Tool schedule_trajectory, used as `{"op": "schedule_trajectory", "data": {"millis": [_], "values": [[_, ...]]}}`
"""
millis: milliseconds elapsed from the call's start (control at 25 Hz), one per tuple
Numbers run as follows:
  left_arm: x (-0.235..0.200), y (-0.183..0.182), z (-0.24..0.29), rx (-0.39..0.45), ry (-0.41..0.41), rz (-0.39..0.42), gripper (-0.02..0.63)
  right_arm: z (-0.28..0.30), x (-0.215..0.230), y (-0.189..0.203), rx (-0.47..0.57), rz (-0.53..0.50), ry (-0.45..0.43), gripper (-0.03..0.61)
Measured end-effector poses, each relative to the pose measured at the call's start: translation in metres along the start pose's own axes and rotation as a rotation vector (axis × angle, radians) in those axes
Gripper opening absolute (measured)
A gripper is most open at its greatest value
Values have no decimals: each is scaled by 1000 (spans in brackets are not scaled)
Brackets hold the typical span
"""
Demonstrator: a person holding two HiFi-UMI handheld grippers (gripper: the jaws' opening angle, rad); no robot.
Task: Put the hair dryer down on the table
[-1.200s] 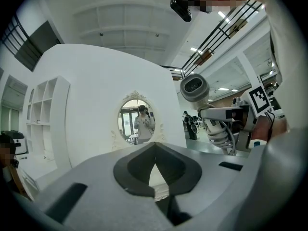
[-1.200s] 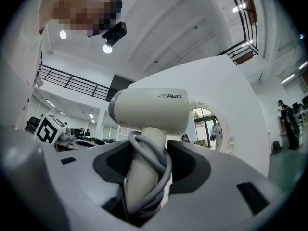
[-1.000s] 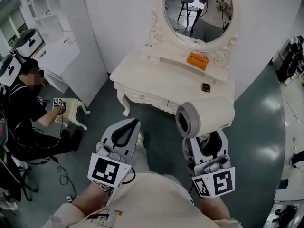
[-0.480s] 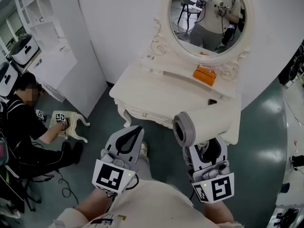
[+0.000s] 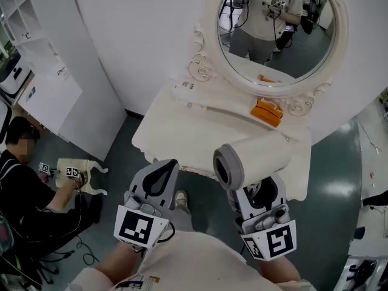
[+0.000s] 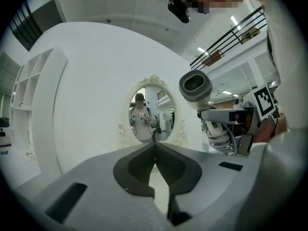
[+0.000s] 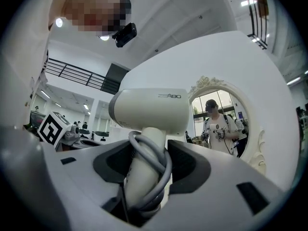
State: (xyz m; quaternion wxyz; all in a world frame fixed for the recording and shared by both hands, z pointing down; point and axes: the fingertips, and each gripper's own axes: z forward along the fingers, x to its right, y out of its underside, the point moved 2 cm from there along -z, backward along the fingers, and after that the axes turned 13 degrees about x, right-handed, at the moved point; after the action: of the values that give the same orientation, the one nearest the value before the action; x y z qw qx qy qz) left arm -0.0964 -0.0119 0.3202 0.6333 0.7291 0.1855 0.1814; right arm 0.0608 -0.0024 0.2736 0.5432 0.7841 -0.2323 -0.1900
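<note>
A white hair dryer (image 5: 257, 156) with a grey rear end is held upright by its handle in my right gripper (image 5: 262, 193), above the front edge of the white dressing table (image 5: 176, 123). In the right gripper view the jaws press on the dryer's handle (image 7: 144, 170), which has a grey cord (image 7: 161, 160) looped round it; the barrel (image 7: 151, 110) lies crosswise above the jaws. My left gripper (image 5: 159, 176) hangs shut and empty to the left, in front of the table. In the left gripper view its tips (image 6: 155, 146) meet, and the dryer (image 6: 195, 86) shows at upper right.
An oval mirror (image 5: 276, 32) stands at the back of the table, with an orange object (image 5: 267, 111) below it. A person (image 5: 24, 174) crouches on the floor at left by a small stool (image 5: 76, 173). White shelving (image 5: 36, 83) stands at far left.
Both grippers and the dryer have come closer to the dressing table; the dryer now overlaps its front edge. The view has swung up, showing more of the mirror. Neither grip has changed.
</note>
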Motion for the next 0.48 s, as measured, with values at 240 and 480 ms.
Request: {"op": "schedule_trajectory", "data": {"millis": [240,480], "values": [[-67,5,53,-9,18,0,14,71,21,14,37,1,52,210],[-112,3,89,4,29,-3,14,121,35,27,39,-7,66,210]]}}
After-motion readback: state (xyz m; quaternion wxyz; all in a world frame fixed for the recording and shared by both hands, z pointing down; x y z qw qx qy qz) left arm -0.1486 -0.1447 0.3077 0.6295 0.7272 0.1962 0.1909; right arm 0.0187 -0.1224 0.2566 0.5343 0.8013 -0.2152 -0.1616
